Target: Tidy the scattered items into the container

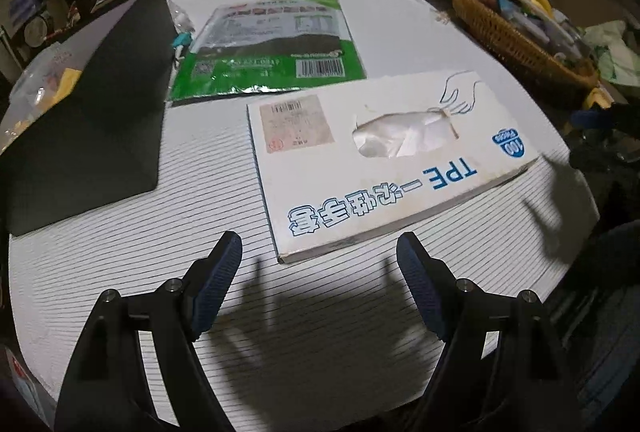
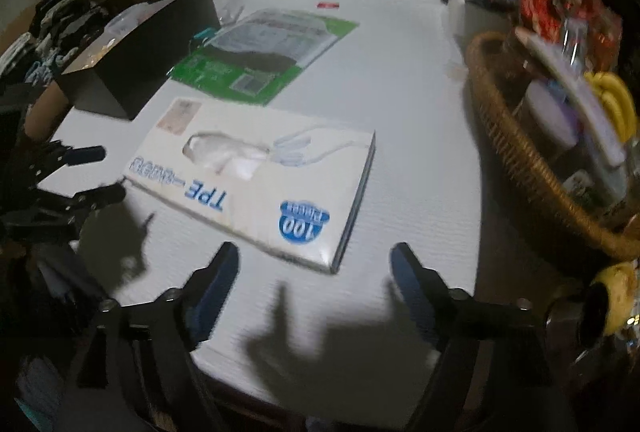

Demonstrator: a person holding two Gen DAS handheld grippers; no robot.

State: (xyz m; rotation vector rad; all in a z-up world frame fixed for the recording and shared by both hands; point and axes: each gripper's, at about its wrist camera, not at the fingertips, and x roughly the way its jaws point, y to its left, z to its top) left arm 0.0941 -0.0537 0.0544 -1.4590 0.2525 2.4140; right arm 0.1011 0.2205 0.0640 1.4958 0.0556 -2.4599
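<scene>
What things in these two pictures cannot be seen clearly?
- Inside of the black rectangular box: left wrist view, hidden by its own wall.
- Contents of the brown woven wicker basket: right wrist view, blurred.
- Small print on the green flat plastic packet: too small.

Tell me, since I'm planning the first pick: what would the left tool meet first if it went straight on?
Probably the near edge of the white glove box, which lies just ahead of the open left tool; depth is uncertain.

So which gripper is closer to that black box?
Left. The left gripper hangs just off the near end of the black box; the right gripper sits past the white glove box, farther from it.
</scene>
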